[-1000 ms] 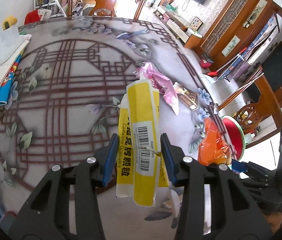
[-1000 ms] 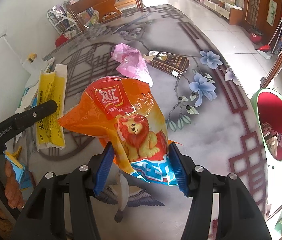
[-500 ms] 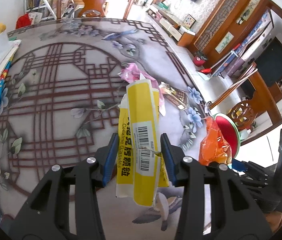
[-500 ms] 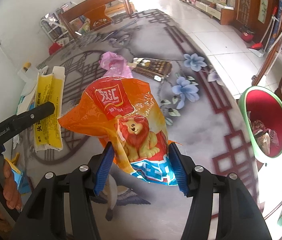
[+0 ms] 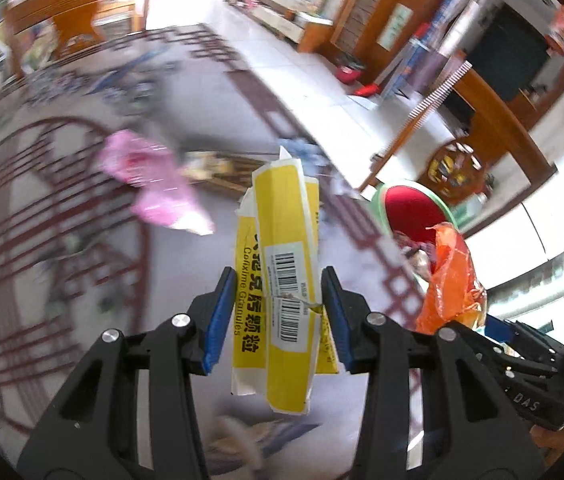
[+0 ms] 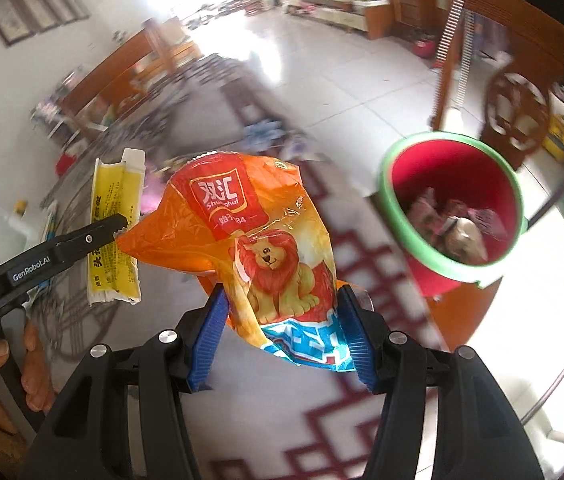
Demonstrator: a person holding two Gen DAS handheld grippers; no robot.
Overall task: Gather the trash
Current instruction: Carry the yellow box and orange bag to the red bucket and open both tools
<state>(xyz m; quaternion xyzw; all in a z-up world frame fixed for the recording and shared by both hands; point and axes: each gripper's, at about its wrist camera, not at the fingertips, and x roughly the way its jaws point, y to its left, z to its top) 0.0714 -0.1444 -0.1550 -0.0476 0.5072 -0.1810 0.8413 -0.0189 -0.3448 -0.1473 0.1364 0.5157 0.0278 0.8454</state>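
Note:
My left gripper (image 5: 280, 316) is shut on a flattened yellow medicine box (image 5: 285, 264) with barcodes, held above the patterned table. My right gripper (image 6: 282, 332) is shut on an orange snack bag (image 6: 258, 236) with a lion picture. The red trash bin (image 6: 453, 204) with a green rim stands past the table's edge to the right; it holds some trash. It also shows in the left wrist view (image 5: 413, 208), behind the orange snack bag (image 5: 449, 280). The yellow box (image 6: 116, 232) and the left gripper's finger (image 6: 62, 252) show at the left of the right wrist view.
A pink plastic bag (image 5: 154, 184) and a brown flat packet (image 5: 222, 172) lie on the table (image 5: 62, 240) beyond the left gripper. Wooden chairs (image 6: 517, 92), a TV cabinet (image 5: 505, 72) and tiled floor (image 6: 341, 80) lie beyond the table's edge.
Both grippers have swung right toward the table's edge with their loads. The red bin is now much closer and larger in both views. Grips are unchanged.

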